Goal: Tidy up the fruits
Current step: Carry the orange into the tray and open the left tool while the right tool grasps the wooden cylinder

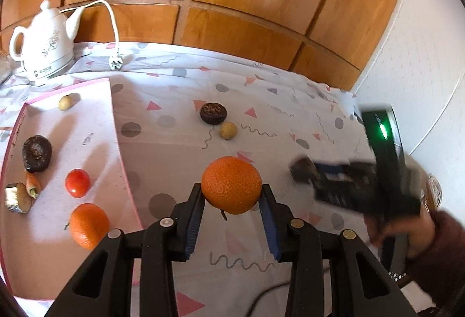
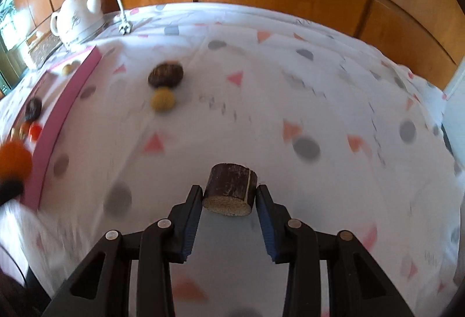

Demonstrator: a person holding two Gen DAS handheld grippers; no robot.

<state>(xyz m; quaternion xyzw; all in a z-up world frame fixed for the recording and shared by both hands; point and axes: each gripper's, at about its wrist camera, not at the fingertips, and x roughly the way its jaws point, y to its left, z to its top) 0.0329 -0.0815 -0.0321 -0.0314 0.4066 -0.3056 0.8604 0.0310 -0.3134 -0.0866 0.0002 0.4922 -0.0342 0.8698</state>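
- Currently, the pink shallow cardboard tray (image 1: 114,125) is lying left on the patterned white tablecloth (image 1: 290,102), holding sorted pieces.
- The left gripper (image 1: 231,196) is clamping the round orange tangerine (image 1: 231,184) aloft beside the tray; it could roll out.
- The right gripper (image 2: 229,196) is pinching the dark-barked cylindrical chunk (image 2: 231,189) by its edges; slipping looks likely.

Beside the pink tray (image 2: 62,125), an orange (image 2: 13,161) smears into blur (edge-cropped). The right gripper (image 1: 302,171) blurs too.
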